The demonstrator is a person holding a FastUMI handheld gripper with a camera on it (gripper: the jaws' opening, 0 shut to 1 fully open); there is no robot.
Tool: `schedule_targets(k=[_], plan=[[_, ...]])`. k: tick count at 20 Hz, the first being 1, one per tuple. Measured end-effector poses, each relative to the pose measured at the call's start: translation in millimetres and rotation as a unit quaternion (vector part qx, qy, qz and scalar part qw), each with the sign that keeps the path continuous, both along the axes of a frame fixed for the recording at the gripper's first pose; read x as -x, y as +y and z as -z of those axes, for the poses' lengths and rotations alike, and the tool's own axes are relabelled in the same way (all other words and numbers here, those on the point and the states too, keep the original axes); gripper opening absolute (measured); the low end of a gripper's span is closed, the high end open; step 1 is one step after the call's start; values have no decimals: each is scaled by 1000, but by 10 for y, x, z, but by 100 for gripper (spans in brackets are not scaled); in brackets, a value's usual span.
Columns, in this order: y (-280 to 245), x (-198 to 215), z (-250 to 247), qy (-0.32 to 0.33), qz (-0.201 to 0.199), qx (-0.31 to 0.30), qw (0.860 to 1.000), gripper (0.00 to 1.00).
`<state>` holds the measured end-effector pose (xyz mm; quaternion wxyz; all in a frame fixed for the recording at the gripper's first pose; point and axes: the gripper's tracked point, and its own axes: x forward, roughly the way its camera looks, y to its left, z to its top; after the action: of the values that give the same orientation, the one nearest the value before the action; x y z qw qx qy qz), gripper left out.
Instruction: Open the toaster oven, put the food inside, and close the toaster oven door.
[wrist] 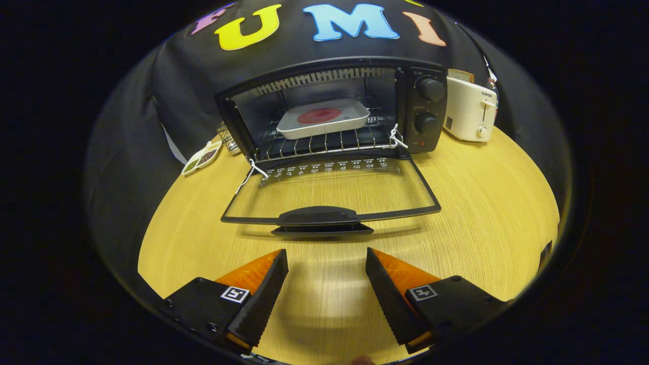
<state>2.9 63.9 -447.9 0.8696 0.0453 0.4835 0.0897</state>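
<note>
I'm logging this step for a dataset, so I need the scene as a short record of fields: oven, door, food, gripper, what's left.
toaster oven: on the wooden table
door: folded down fully open, handle just ahead of the fingers
tray: on the wire rack inside, holds a round red food item
gripper: open, holding nothing
left to do: close the door
beside oven: white toaster

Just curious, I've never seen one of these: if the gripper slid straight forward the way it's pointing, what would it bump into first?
Probably the door handle of the open toaster oven, straight ahead of the open gripper. Depth is unclear; held higher, it might pass over the door toward the tray inside.
</note>
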Motion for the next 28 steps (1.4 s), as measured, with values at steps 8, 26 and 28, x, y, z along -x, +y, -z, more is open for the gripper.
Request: schedule_targets(k=[8,26,28], plan=[[61,-174,109,3,1,36,999,99],[40,-210,-278,-66,16,75,995,96],[40,-215,-310,-70,17,74,995,96]])
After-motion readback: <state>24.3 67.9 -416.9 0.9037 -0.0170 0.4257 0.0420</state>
